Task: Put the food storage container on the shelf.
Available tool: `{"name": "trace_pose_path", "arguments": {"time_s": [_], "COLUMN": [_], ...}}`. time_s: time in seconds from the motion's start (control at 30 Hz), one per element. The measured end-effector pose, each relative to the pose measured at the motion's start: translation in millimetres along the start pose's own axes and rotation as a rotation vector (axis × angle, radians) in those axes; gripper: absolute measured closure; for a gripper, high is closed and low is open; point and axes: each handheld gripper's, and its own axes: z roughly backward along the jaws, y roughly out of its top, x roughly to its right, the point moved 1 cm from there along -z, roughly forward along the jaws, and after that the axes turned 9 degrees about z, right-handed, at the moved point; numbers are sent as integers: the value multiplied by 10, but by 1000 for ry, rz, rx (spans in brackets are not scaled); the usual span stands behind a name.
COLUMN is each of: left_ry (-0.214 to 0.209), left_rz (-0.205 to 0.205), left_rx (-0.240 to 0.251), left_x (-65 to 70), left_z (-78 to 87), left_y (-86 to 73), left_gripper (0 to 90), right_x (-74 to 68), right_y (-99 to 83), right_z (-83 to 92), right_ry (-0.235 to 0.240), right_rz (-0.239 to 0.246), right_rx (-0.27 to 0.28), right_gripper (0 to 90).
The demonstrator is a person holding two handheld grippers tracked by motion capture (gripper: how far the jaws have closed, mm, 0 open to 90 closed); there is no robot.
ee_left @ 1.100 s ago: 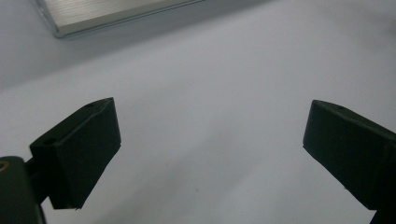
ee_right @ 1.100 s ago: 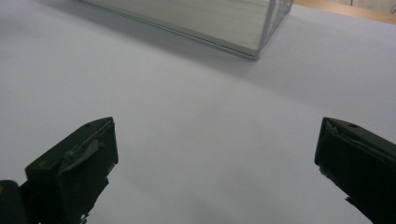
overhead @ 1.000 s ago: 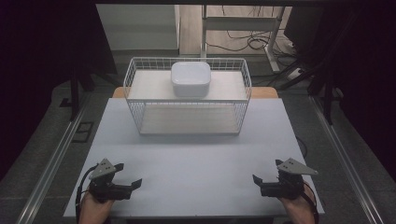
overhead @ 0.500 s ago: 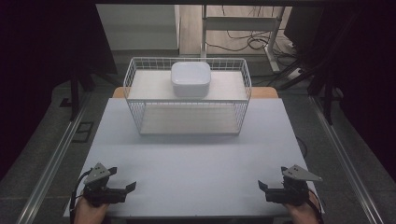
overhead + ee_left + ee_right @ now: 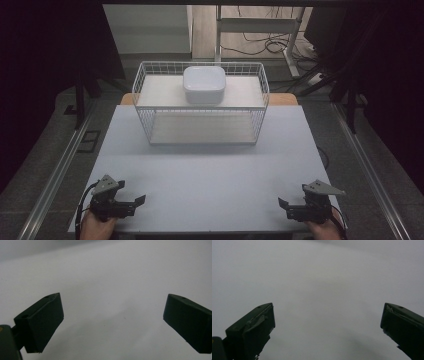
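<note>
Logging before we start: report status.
Left gripper open, right gripper open, both empty at near table edge. White bowl atop wire basket. Nothing between.

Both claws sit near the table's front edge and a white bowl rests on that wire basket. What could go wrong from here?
The white bowl sits high on the wire basket; a clumsy reach could knock it off. The open left gripper and right gripper lie close to the table edge, so either might slip off.

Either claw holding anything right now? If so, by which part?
Nothing held. The left claw and right claw are both open over the bare table; the white container sits untouched on the wire basket.
</note>
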Motion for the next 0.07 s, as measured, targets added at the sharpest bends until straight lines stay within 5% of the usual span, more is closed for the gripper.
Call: {"name": "trace_pose_path", "arguments": {"time_s": [0.07], "left_ry": [4], "left_rz": [-2], "left_rx": [-7], "left_x": [5], "left_z": [-10], "left_y": [2], "left_gripper": [29], "right_x": [2], "right_y": [0], "right_z": [-6], "right_ry": [0], "right_rz": [4], "right_rx": [-6], "right_gripper": [0]}}
